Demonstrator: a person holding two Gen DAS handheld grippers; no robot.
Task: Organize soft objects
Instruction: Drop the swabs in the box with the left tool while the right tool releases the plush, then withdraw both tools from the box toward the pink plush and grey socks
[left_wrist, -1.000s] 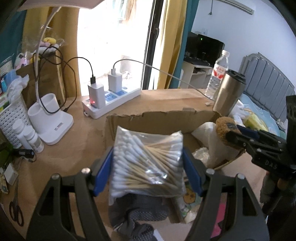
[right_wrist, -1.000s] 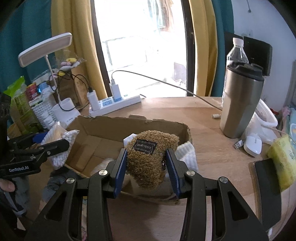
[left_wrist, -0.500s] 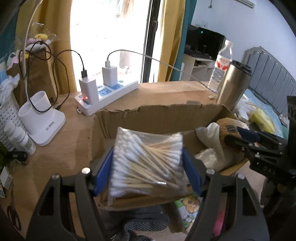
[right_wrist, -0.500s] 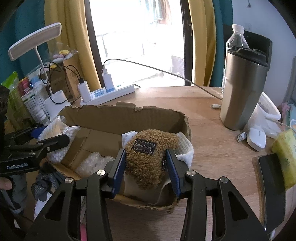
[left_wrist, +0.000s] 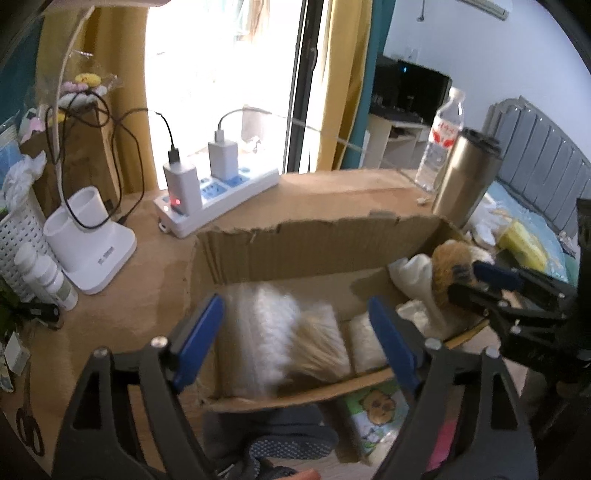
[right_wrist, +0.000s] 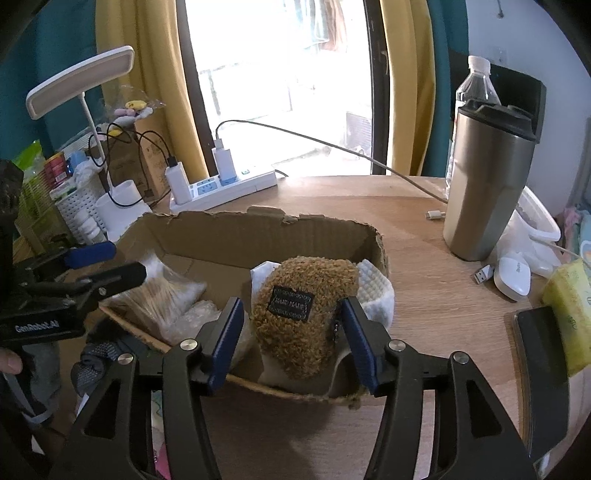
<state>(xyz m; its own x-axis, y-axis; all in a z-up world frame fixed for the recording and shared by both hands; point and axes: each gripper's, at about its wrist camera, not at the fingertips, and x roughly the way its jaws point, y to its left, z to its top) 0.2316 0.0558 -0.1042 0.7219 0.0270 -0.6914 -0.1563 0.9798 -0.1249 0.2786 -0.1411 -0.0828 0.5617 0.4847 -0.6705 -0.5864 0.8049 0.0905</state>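
An open cardboard box (left_wrist: 295, 240) (right_wrist: 258, 236) stands on the wooden desk. A clear bag of cotton swabs (left_wrist: 288, 339) (right_wrist: 159, 295) lies blurred inside its left half, below my left gripper (left_wrist: 295, 336), which is open and empty above it. A brown fuzzy pouch (right_wrist: 301, 314) (left_wrist: 448, 269) with a black "HAND MADE" label rests in the box's right end on white cloth (right_wrist: 373, 291). My right gripper (right_wrist: 291, 332) is open, its blue pads (right_wrist: 225, 341) standing just off either side of the pouch.
A steel tumbler (right_wrist: 487, 184), water bottle (right_wrist: 476, 85), white mouse (right_wrist: 513, 277) and yellow pack (right_wrist: 569, 306) stand right of the box. A power strip with chargers (right_wrist: 221, 184), a lamp base (left_wrist: 88, 243) and white basket (left_wrist: 18, 251) are behind left. Dark socks (left_wrist: 284, 439) lie in front.
My left gripper opened and the swab bag dropped into the box. My right gripper opened and let go of the brown pouch, now resting in the box.
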